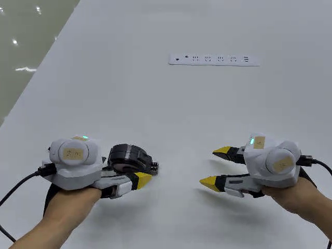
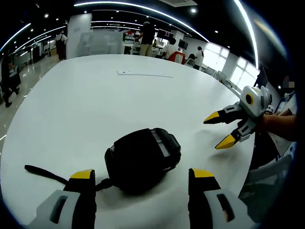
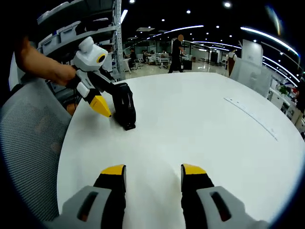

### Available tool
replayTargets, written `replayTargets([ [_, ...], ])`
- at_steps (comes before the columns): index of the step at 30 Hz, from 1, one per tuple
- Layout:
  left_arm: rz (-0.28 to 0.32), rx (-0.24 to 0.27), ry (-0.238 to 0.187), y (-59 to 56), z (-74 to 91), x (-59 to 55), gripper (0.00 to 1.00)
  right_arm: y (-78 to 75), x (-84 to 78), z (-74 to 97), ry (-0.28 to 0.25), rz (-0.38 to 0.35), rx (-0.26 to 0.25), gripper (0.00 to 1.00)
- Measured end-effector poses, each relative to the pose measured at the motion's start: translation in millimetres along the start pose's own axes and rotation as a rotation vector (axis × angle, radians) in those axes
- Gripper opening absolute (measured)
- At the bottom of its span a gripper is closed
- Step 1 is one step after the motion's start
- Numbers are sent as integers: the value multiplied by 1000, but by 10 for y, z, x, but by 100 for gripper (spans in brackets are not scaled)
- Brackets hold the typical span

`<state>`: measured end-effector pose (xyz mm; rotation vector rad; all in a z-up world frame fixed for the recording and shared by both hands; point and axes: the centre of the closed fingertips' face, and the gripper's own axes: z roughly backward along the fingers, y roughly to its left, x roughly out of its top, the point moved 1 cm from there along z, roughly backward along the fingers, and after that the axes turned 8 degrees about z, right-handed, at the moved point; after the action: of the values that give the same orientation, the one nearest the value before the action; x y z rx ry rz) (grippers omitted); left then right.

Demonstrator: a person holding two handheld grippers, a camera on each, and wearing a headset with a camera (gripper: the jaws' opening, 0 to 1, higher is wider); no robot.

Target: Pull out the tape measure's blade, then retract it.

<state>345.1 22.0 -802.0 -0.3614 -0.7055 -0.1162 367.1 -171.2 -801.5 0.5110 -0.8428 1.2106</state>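
A black tape measure [image 1: 129, 158] is seen lying on the white table [image 1: 155, 104], near its front edge and well left of centre in the head view. It is straddled by the left gripper [image 2: 142, 174], whose yellow-tipped jaws are spread wide, one on each side of the case. In the left gripper view a gap is seen between each tip and the case, so nothing is clamped. A thin black strap [image 2: 43, 172] is seen running from the case across the table, past one jaw. The right gripper [image 1: 215, 166] is held low over the table, well apart from the tape measure, with its tips pointed toward it. Its jaws are likewise parted, and nothing is held between them; bare table is seen in the gap in the right gripper view. Each gripper is grasped from behind by one of the person's hands. A white power strip [image 1: 213, 59] is seen lying flat farther back on the table, well away from both grippers. A grey mesh chair [image 3: 28, 143] is seen beside the table edge in the right gripper view.
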Motion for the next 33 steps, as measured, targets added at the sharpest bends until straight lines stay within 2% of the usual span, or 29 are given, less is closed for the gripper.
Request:
replayTargets([
  [11,-69,-95,-48,-72,73,-23,80,9,-202,252,5,-52,-42,53],
  [15,-88,-113,-55,-85,100,-45,80,9,-249,358,-1,-67,-58,55],
  [19,-132,-136,-61,-90,136,-73,80,5,-301,463,-6,-81,-80,57],
  [21,-128,-157,-69,-103,162,-81,80,4,-323,508,-4,-86,-94,58],
  [30,-181,-190,-89,-72,300,-168,82,98,-388,702,-26,-97,-125,62],
  [33,-200,-219,-101,-103,353,-173,83,126,-426,747,-21,-110,-135,63],
])
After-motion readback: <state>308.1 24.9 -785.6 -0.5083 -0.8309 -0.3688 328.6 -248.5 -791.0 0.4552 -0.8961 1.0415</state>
